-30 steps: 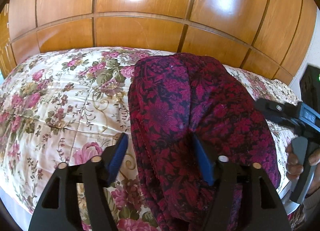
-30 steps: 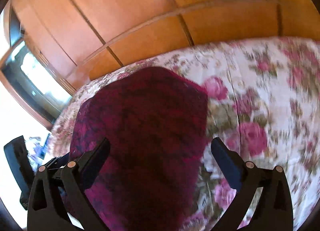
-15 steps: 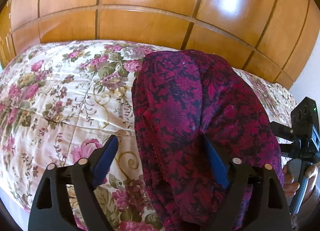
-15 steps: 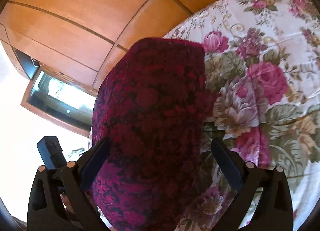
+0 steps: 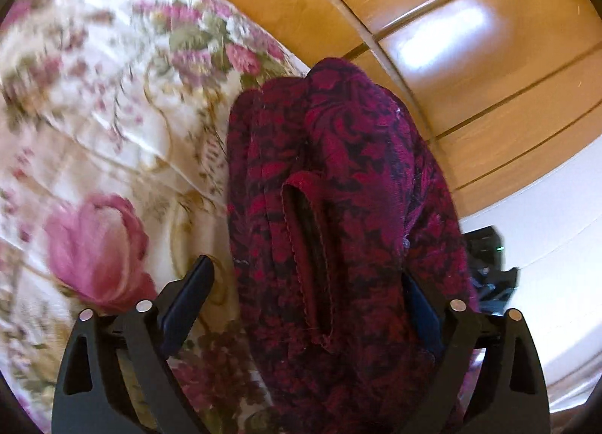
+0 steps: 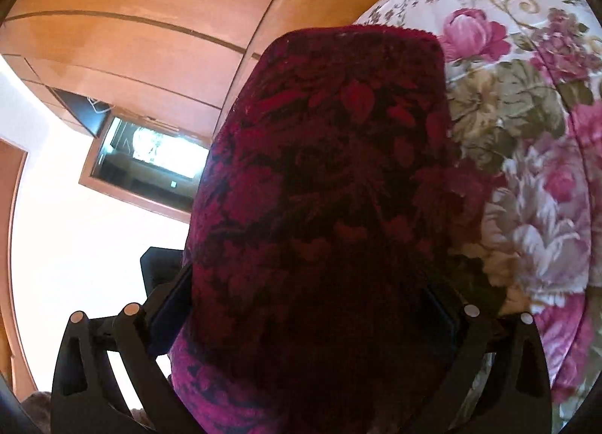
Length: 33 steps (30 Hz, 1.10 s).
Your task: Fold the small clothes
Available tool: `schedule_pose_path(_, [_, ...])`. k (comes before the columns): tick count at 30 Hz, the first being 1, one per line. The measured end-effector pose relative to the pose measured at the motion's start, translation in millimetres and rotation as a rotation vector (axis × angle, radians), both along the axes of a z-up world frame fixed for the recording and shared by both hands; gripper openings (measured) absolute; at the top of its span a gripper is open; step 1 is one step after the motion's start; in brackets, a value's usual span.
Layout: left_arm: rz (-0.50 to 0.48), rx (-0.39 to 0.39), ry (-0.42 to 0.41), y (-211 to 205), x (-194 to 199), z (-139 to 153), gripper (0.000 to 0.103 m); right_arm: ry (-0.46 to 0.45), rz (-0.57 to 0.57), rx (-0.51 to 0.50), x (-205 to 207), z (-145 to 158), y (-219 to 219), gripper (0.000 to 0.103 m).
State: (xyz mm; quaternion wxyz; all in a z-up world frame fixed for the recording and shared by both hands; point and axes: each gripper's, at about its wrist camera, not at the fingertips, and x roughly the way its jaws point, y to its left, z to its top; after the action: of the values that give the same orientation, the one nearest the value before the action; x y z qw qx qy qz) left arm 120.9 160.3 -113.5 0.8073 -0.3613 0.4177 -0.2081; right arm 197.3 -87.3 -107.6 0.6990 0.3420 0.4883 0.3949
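My left gripper point(image 5: 304, 294) stands with its jaws spread wide, pressing on nothing. Within the last second they were opening, though the spread has not grown in the last half second. The folded dark red patterned garment point(image 5: 338, 208) lies between them, draped over my right-hand finger and clear of the left-hand one, with bare bedspread showing in the gap. My right gripper point(image 6: 308, 306) is also spread wide. The same garment point(image 6: 331, 178) fills the space between its fingers and hangs over both inner faces, so I cannot tell whether the pads press on the cloth.

Just past my left fingertips a hemmed slit opening runs along the garment's top layer. The cloth stretches away from both grippers as a long folded bundle lying on the floral bedspread point(image 5: 105, 140), which is blurred in the left wrist view. Its far edge is a straight hem near the bed's end.

Beyond the bed stand glossy wooden panels point(image 5: 470, 20). In the right wrist view a framed dark opening point(image 6: 146, 159) sits in the white wall.
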Motion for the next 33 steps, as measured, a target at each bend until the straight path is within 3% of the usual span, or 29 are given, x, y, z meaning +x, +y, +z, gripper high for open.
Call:
schedule_pose_path(2, [-0.029, -0.059, -0.014, -1.3, 0.4, -3.6, 0.084, -0.005, 0.000, -0.005, -0.5, 1.3, 2.3, 0.100])
schedule_pose_path(9, [-0.073, -0.159, -0.040, -2.7, -5.6, -5.4, 0.077, -0.061, -0.035, -0.013, -19.0, 17.9, 0.0, 0.085])
schedule_pose_path(17, [-0.168, -0.172, -0.083, -39.7, -9.0, 21.3, 0.077, -0.148, -0.071, -0.020, -59.1, 50.8, -21.2, 0.082])
schedule_pose_path(23, [-0.331, -0.164, -0.112, -120.1, 21.1, 46.2, 0.077, -0.193, -0.215, -0.011, -87.5, 66.5, -84.9, 0.082])
schedule_pose_path(33, [-0.579, -0.109, -0.107, -295.1, 105.4, 74.0, 0.077, -0.237, -0.535, -0.051, -116.3, 75.8, -220.5, 0.082])
